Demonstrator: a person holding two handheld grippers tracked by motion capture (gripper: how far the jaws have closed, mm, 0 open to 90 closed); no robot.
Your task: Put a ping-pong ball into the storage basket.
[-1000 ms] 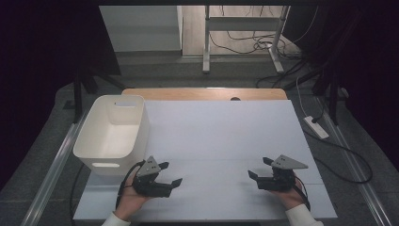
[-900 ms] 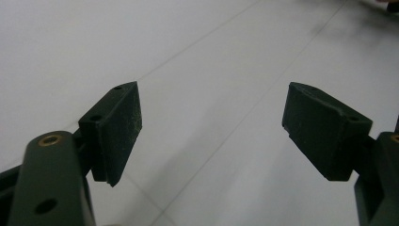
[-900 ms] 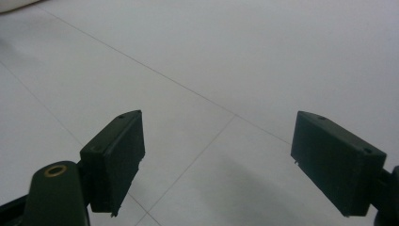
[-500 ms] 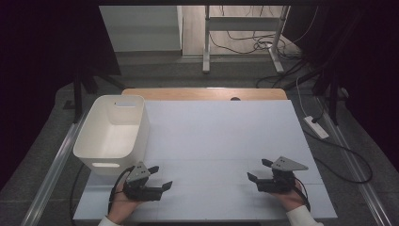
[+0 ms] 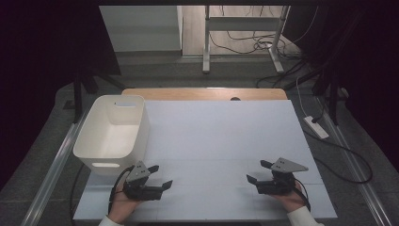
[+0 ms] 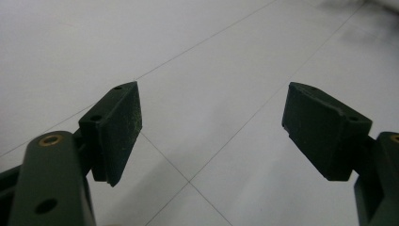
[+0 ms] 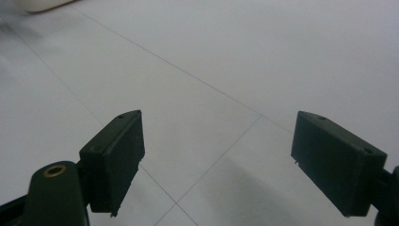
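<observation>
Near the table's front left my left gripper (image 5: 161, 176) rests low over the white tabletop (image 5: 221, 136), held by a hand, jaws pointing right and standing open with nothing between them. In the left gripper view (image 6: 211, 127) the two black pads are wide apart over bare white surface. At the front right my right gripper (image 5: 259, 172) points left, also open and empty. The right gripper view (image 7: 216, 155) shows its pads spread over the plain tabletop.
A white plastic bin (image 5: 112, 133) with a handle slot stands at the table's left edge, just behind my left gripper. A wooden strip (image 5: 207, 93) runs along the far edge. Cables and a power strip (image 5: 316, 127) lie on the floor to the right.
My left gripper has shifted a little toward the front edge and slightly left. The right gripper has stayed where it was.
</observation>
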